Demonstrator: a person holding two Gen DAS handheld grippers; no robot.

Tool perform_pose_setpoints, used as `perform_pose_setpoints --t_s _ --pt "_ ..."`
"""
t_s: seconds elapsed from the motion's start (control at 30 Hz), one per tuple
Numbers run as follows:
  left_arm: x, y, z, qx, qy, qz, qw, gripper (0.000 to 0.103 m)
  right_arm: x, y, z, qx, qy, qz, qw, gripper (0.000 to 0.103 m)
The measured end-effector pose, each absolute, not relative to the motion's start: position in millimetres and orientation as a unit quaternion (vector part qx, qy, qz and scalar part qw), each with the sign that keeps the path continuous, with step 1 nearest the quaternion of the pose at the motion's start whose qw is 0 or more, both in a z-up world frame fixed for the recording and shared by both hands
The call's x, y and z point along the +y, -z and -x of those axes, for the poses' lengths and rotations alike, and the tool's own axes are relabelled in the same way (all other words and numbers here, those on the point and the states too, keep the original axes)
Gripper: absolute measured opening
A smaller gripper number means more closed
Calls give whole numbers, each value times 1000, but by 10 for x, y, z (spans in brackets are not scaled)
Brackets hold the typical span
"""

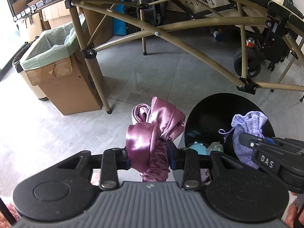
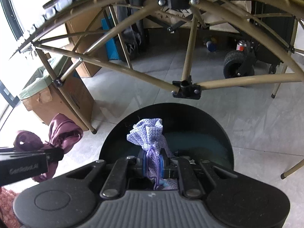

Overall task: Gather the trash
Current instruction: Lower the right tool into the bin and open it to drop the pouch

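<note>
A: What is your left hand-held gripper [image 1: 148, 158] doing?

B: It is clamped on the satin cloth [image 1: 152, 138]. The pink bundle bulges out above the pads and hangs below them, over the floor [image 1: 133, 72].

A: And your right hand-held gripper [image 2: 153, 166]?

B: Its jaws are closed on the knit pouch [image 2: 150, 134]. The lilac pouch stands up from the pads with its drawstring [image 2: 154, 163] trailing down between them.

A: Where is the bin [image 2: 190, 117] from your right wrist view?

B: Straight ahead at 12 o'clock, a round black one, and your pouch sits over its open mouth. From your left wrist view the bin [image 1: 212, 114] lies at 3 o'clock of the cloth, with something teal [image 1: 197, 148] and something pale green inside; you can't tell what they are.

A: Anything else near you?

B: A cardboard box [image 1: 70, 87] lined with a green bag [image 1: 47, 47] stands at 10 o'clock in your left view, against a leg of the folding surface [image 1: 167, 36]. A wheeled cart [image 1: 248, 60] sits at 2 o'clock beneath it.
</note>
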State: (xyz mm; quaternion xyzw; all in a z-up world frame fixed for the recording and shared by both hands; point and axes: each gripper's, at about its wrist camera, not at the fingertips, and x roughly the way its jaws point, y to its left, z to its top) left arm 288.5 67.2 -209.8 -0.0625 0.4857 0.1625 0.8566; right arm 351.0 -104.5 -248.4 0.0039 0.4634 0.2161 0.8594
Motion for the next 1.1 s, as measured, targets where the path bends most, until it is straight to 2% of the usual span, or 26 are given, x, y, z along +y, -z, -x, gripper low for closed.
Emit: perform_pose_setpoints --t_s 0.23,0.27,0.3,0.33,0.37,0.4,0.47,1.1 --pt "688 2111 -2905 490 -165 67 853 35 -1014 2550 -3525 490 -203 5 848 21" --pt "685 2106 -2909 489 -165 67 854 35 -1023 2555 -3529 494 -204 4 845 31" --pt "683 2103 -2906 488 -165 67 854 35 -1037 2553 -3534 497 -203 1 843 49" --pt "686 2102 -2906 488 -166 67 854 35 -1049 2549 -3538 499 -200 -1 843 60" --pt "690 2105 -2905 488 -167 68 854 35 -1059 2543 -3540 500 -195 -1 844 79" --pt "693 2110 -2905 489 -167 68 853 35 -1069 2539 -3543 502 -191 1 844 92" --pt "693 2116 -2903 490 -168 67 853 35 -1073 2534 -3553 507 -185 7 842 101" --pt "684 2110 -2898 489 -165 69 854 35 -1174 2484 -3510 515 -180 21 838 103"
